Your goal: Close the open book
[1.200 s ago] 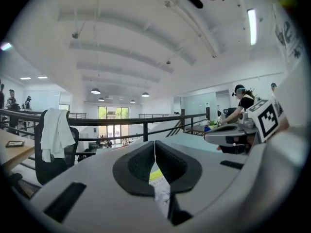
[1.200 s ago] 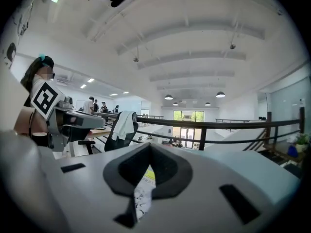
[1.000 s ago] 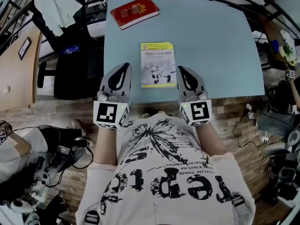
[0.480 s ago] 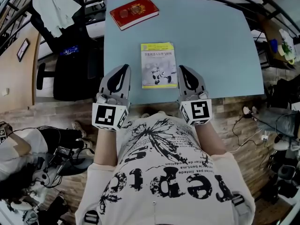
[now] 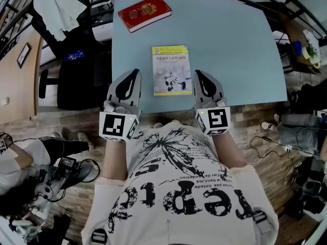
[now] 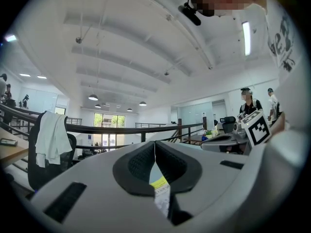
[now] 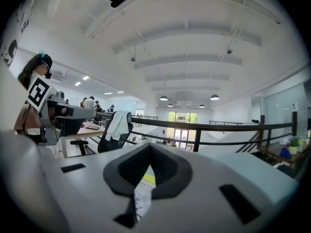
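Observation:
A thin book (image 5: 172, 70) with a yellow and white cover lies closed and flat on the pale blue table (image 5: 235, 45), near the front edge. My left gripper (image 5: 134, 74) rests just left of it and my right gripper (image 5: 198, 75) just right of it. Neither touches the book. Both point away from the person, with jaws together and nothing between them. In the left gripper view the black pads (image 6: 141, 161) meet, and a strip of the book (image 6: 161, 191) shows below them. The right gripper view shows the same, with pads (image 7: 165, 166) closed over a slice of the cover (image 7: 143, 191).
A red book (image 5: 144, 13) lies closed at the table's far left corner. A black chair (image 5: 76, 80) stands left of the table, with white cloth (image 5: 61, 4) draped behind it. Cables and gear litter the wooden floor on both sides. The person's printed shirt (image 5: 179, 188) fills the foreground.

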